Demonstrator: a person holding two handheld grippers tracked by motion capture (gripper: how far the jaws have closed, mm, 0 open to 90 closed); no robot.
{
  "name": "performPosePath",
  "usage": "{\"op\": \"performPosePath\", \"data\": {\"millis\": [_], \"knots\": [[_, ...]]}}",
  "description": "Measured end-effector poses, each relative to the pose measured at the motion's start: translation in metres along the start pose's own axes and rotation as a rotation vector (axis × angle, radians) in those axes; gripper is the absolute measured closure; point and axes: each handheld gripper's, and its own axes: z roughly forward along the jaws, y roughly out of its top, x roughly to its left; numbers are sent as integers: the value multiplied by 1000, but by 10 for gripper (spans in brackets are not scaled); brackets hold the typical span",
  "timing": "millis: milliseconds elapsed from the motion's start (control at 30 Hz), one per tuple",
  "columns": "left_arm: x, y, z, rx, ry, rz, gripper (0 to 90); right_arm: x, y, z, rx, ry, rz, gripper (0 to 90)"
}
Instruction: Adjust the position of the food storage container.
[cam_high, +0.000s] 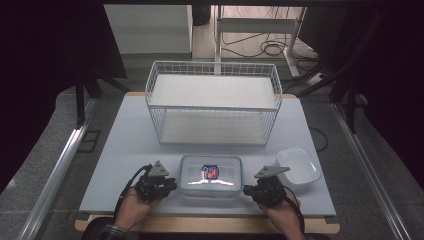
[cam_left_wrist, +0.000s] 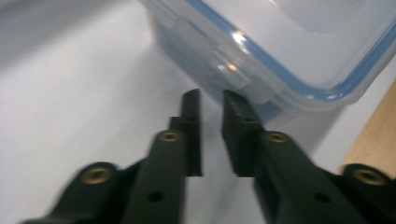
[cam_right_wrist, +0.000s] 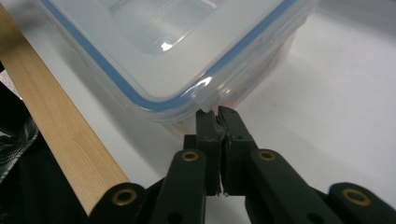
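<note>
A clear lidded container (cam_high: 211, 175) with a blue seal and a label sits at the front middle of the table. My left gripper (cam_high: 172, 184) is at its left end. In the left gripper view the jaws (cam_left_wrist: 210, 100) stand a narrow gap apart with nothing between them, their tips just short of the side latch flap (cam_left_wrist: 229, 70) of the container (cam_left_wrist: 280, 46). My right gripper (cam_high: 247, 190) is at the right end. In the right gripper view it (cam_right_wrist: 215, 112) is shut, its tips pinching the lower edge of the latch flap (cam_right_wrist: 205, 95) of the container (cam_right_wrist: 163, 56).
A white wire basket (cam_high: 212, 100) with two shelves stands behind the container. An open white tub (cam_high: 298, 167) lies to the right of the right gripper. The table's wooden front edge (cam_right_wrist: 60, 130) runs close below both hands.
</note>
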Motion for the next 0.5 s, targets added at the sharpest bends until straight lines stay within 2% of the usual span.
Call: {"op": "performPosePath", "data": {"millis": [33,100,133,167,233,300,433,500], "knots": [[2,-4,-5,-15,13,-5,628,-2,-1,-3,-3,-10,-4,807],[3,-9,-9,-30,29,-6,540,-4,-2,-7,-17,-19,1,761],[3,-9,-9,-30,29,-6,501,-4,-2,-7,-17,-19,1,761],[4,-11,-12,-36,38,-2,501,-5,-3,-8,-22,-20,-1,730],[7,-14,-16,-55,46,6,368,-6,-3,-13,-51,-41,-18,607],[9,-14,-16,-59,35,2,278,-7,-4,-15,-70,-49,-24,521],[13,-18,-15,-49,46,-9,121,-13,-6,-14,-105,-30,-8,337],[14,-19,-15,-48,47,-13,69,-16,-7,-13,-105,-27,-7,254]]}}
